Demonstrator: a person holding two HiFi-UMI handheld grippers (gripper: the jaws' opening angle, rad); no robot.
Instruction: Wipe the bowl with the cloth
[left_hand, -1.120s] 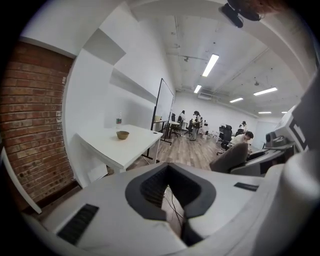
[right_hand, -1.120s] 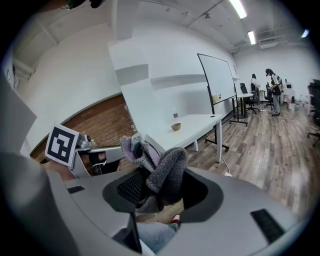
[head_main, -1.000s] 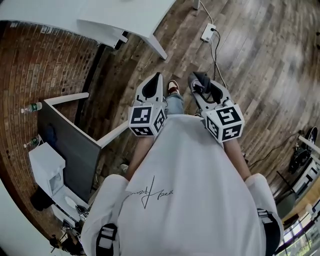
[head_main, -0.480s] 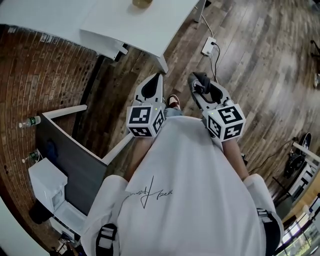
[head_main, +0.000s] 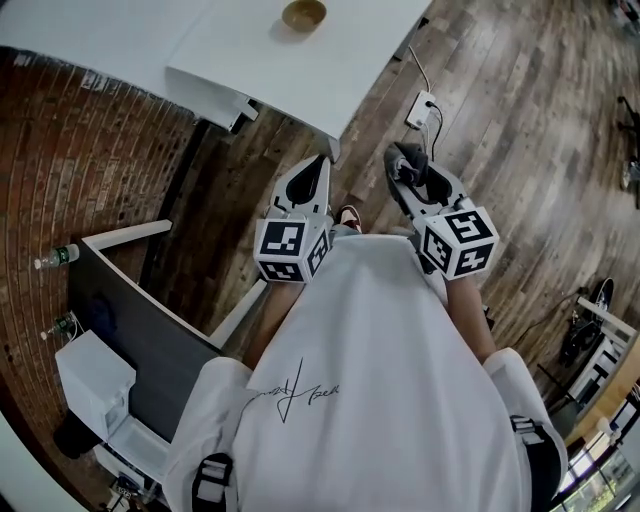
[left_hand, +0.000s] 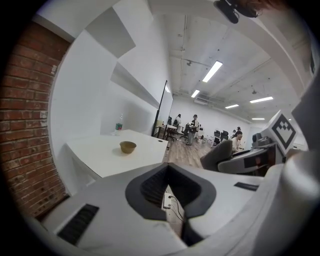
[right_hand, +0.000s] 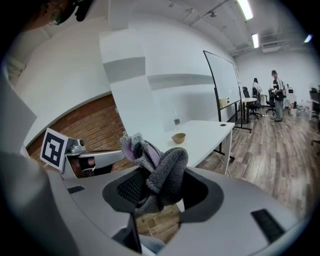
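White table on plank floor, bowl atop; brick wall beside.

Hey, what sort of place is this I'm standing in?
Probably an open-plan office: a long white table, a tall whiteboard on a stand, and people working farther back, over a brown wood-plank floor.
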